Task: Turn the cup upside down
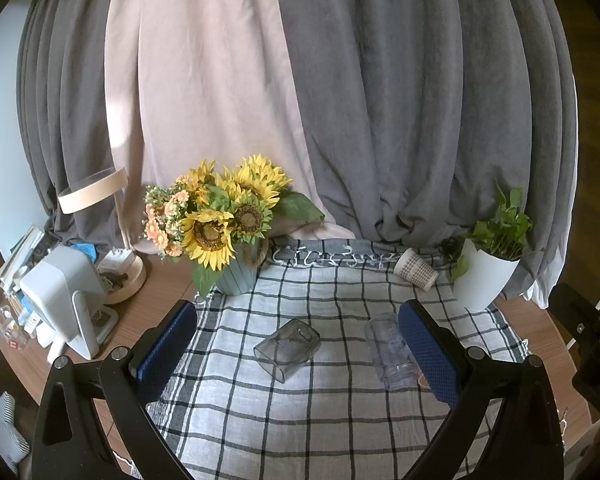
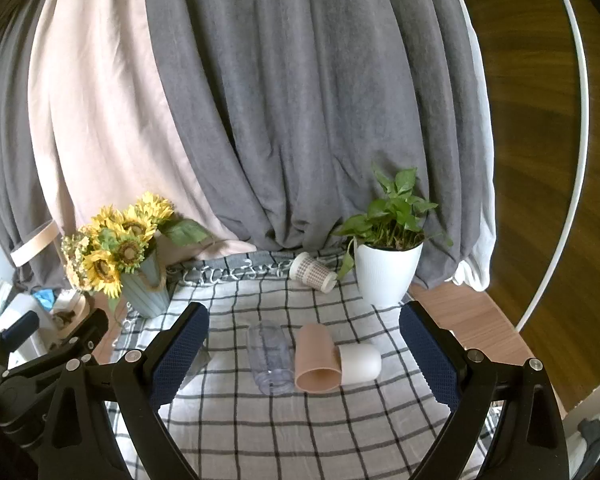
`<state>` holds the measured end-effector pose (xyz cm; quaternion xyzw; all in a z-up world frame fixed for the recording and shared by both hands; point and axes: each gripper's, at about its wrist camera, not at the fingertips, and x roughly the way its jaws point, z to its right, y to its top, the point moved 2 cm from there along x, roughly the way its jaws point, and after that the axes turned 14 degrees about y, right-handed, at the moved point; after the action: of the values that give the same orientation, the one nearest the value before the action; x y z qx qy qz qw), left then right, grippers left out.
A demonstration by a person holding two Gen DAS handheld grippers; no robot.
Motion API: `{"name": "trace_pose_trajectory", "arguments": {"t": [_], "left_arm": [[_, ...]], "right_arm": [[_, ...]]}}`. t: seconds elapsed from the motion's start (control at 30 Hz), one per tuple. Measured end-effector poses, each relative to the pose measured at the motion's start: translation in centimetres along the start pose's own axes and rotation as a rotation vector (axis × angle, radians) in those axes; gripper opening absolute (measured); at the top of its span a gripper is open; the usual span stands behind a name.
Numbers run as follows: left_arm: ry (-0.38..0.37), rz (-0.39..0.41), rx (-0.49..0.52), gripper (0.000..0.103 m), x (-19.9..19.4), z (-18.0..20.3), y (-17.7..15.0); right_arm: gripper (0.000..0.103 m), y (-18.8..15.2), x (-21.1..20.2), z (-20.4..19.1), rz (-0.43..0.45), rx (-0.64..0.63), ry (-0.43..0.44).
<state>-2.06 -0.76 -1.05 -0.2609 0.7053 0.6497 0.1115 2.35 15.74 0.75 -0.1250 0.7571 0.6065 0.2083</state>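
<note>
Several cups lie on their sides on a checked cloth (image 1: 300, 400). A grey square glass (image 1: 287, 348) and a clear ribbed cup (image 1: 388, 350) lie between my left gripper's fingers; the left gripper (image 1: 300, 344) is open and empty above them. In the right wrist view the clear cup (image 2: 270, 356), a tan cup (image 2: 317, 358) and a white cup (image 2: 360, 362) lie side by side. My right gripper (image 2: 304, 348) is open and empty, hovering over them. A patterned paper cup (image 2: 312, 272) lies at the back.
A sunflower vase (image 1: 236, 272) stands at the back left and a white potted plant (image 2: 388, 272) at the back right. A lamp (image 1: 120, 272) and a white device (image 1: 64, 300) sit left of the cloth. Curtains hang behind.
</note>
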Motion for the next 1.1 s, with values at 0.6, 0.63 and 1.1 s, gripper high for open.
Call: {"name": "trace_pose_trajectory", "arguments": {"t": [0.6, 0.63, 1.1], "left_arm": [[-0.007, -0.003, 0.002, 0.103, 0.19, -0.09, 0.15], [-0.007, -0.004, 0.002, 0.103, 0.19, -0.11, 0.15], [-0.012, -0.006, 0.009, 0.103, 0.44, 0.06, 0.12]], "right_arm": [[0.096, -0.06, 0.15, 0.17, 0.001, 0.000, 0.000], [0.096, -0.04, 0.17, 0.20, 0.000, 0.000, 0.000], [0.096, -0.13, 0.37, 0.54, -0.006, 0.002, 0.002]]}}
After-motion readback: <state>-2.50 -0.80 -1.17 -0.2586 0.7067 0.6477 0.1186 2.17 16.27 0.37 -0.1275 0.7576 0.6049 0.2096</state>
